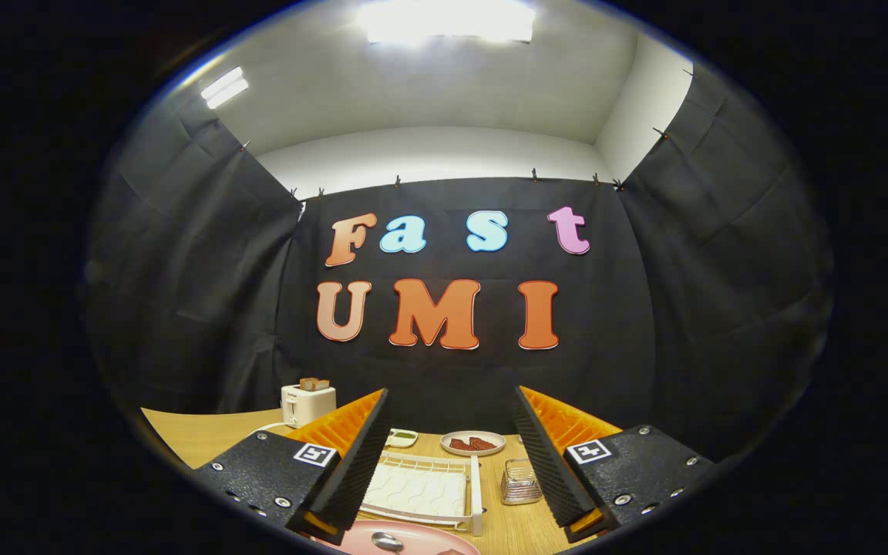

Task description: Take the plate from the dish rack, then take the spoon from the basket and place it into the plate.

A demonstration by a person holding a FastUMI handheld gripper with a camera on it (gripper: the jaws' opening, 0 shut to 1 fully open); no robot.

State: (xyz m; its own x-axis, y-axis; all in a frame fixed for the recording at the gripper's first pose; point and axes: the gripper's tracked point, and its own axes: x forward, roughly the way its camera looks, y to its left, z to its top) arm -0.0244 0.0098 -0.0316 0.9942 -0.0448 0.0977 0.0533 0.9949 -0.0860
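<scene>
The claw (452, 455) is spread wide, holding nothing. Low between its fingers, a pale pink plate (413, 542) lies flat on the wooden tabletop (197, 435), a shiny metal spoon (387, 542) resting in it. Just beyond sit the white dish rack (421, 489) and small wire basket (519, 482).
</scene>
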